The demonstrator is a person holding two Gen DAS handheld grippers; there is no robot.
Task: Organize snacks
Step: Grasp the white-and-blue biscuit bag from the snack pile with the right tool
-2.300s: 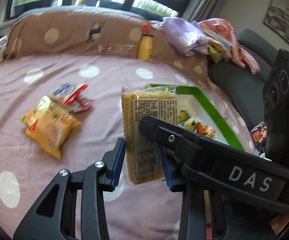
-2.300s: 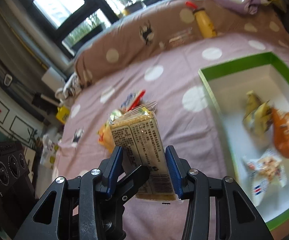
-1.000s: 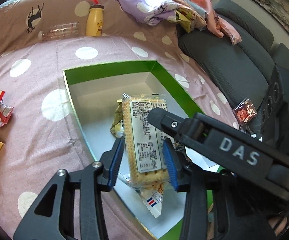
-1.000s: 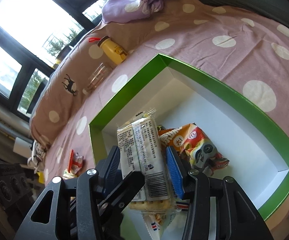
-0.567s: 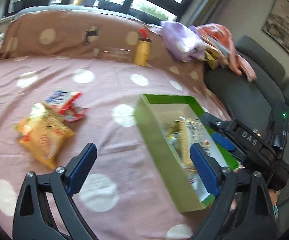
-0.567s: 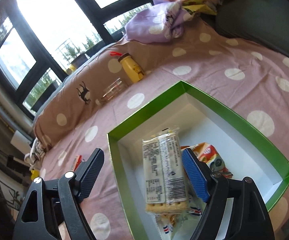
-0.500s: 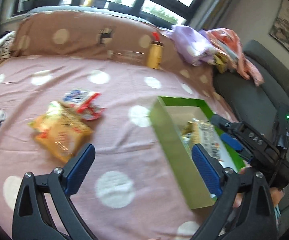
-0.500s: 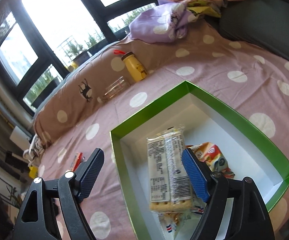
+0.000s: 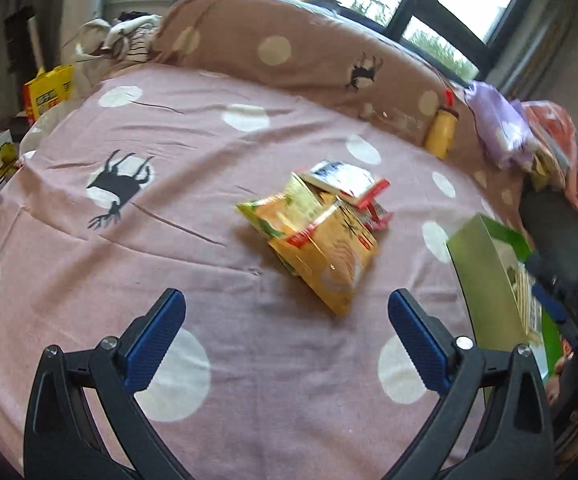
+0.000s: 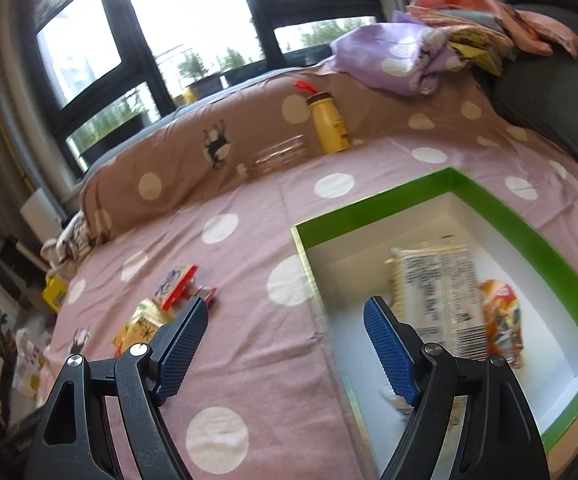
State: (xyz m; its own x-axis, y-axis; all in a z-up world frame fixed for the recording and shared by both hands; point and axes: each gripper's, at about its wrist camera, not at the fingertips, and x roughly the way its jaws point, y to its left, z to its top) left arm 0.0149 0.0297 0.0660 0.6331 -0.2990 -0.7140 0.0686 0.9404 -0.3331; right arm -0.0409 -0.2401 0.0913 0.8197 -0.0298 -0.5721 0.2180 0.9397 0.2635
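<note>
A green box [image 10: 373, 208] with a white inside lies on the pink dotted bedspread. The cracker pack [image 10: 437, 284] lies in it beside an orange snack bag [image 10: 501, 312]. My right gripper [image 10: 289, 348] is open and empty, just left of and above the box's near wall. My left gripper [image 9: 285, 336] is open and empty, low over the bedspread. Ahead of it lie a yellow snack bag [image 9: 325, 256], a green-yellow bag [image 9: 285, 208] and a red-and-white pack [image 9: 349, 180]. The box shows at the right edge of the left wrist view [image 9: 481, 276].
A yellow bottle [image 10: 329, 124] and a clear jar [image 10: 281, 156] lie against the brown dotted bolster [image 9: 281, 56]. Heaped purple and pink clothes [image 10: 421, 48] sit on a dark sofa [image 10: 545, 92] at the right. Boxes and clutter [image 9: 45, 88] stand past the bed's left edge.
Both grippers opened and let go of the cracker pack, which now lies in the box. My left gripper swung left to face the loose snacks. My right gripper drew back left of the box.
</note>
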